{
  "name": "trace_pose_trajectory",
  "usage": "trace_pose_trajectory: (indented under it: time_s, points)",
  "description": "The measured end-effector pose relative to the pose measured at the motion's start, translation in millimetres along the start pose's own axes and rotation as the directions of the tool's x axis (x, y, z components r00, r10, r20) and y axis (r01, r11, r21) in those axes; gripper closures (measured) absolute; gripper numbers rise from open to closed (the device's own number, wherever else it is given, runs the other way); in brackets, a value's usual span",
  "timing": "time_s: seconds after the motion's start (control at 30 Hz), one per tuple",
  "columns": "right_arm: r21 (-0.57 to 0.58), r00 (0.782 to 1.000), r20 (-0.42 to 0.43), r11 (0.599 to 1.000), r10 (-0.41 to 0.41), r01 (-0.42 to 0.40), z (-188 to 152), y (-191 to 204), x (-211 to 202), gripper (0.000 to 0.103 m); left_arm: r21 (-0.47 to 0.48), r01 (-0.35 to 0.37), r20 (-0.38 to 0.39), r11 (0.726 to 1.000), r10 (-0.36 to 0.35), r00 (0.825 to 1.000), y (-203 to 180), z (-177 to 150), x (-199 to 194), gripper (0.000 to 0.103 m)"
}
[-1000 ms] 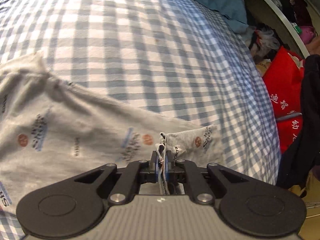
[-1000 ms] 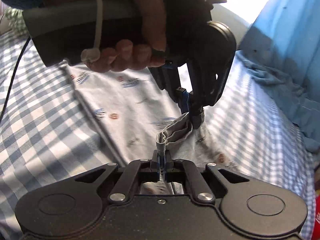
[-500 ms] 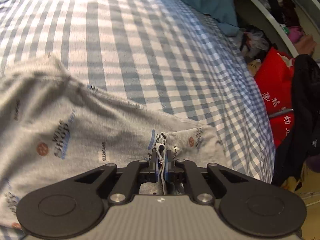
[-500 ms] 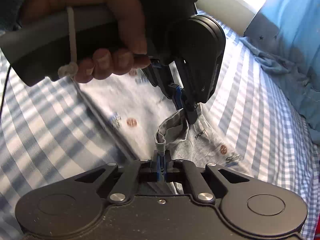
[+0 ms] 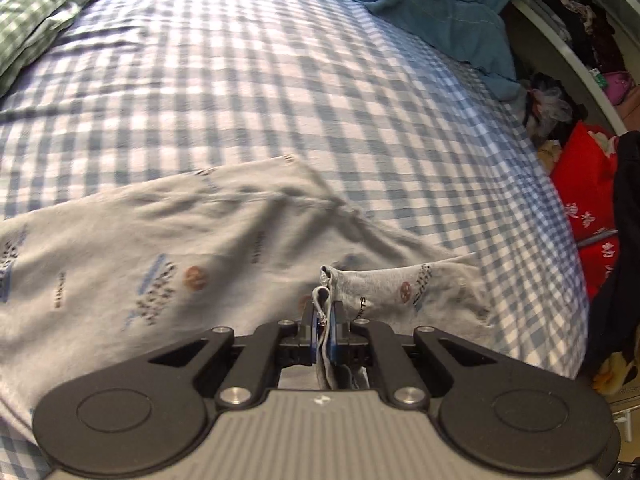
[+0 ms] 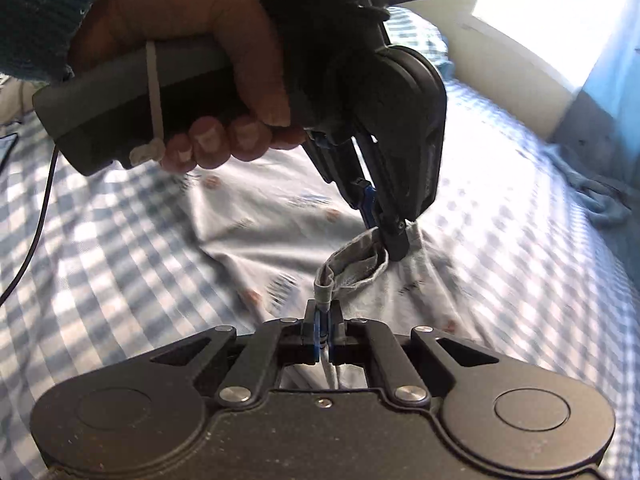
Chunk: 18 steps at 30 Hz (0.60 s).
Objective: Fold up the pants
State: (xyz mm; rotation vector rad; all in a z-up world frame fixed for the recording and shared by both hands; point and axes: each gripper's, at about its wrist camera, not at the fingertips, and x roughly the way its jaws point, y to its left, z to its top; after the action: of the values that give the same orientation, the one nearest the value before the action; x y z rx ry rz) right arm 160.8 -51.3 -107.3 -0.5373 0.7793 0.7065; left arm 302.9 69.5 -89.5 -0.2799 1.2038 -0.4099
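Light grey printed pants [image 5: 168,248] lie spread on a blue-and-white checked bed sheet [image 5: 260,80]. My left gripper [image 5: 325,316] is shut on a bunched edge of the pants, held just above the bed. In the right wrist view my right gripper [image 6: 325,316] is shut on the same raised edge of the pants [image 6: 260,216]. The left gripper [image 6: 390,246] shows there too, in a person's hand, pinching the fabric a short way beyond my right fingertips.
A teal blanket [image 5: 432,4] lies at the bed's far end, and a green checked cloth [image 5: 36,4] at the far left. Past the bed's right edge are a red bag [image 5: 588,196] and dark clothes [image 5: 624,248]. A bright window [image 6: 556,4] is beyond the bed.
Both grippers kept their hold on the pants edge and carried it across the bed. In the left view more of the sheet and the pants' far corner came into sight.
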Motion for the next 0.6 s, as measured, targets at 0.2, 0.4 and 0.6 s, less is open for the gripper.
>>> trace_pose_trajectory:
  time_s: [0.2, 0.4, 0.6]
  points:
    - [-0.026, 0.997, -0.074, 0.999, 0.031, -0.033, 1.3, 16.9, 30.2, 0.098, -0.015, -0.039, -0.013, 0.999, 0.038, 0.999, 20.5, -12.7, 25.2, 0.095]
    - [0.033, 0.996, -0.084, 0.999, 0.004, -0.002, -18.6, 6.7, 14.6, 0.057, -0.113, -0.091, -0.001, 0.989, 0.092, 0.996, 31.4, -22.4, 21.3, 0.044]
    - [0.139, 0.978, -0.121, 0.973, -0.167, 0.184, -69.8, -41.3, -18.8, 0.014, -0.157, -0.207, 0.071, 0.966, 0.220, 0.973, 23.6, -44.7, 8.9, 0.015]
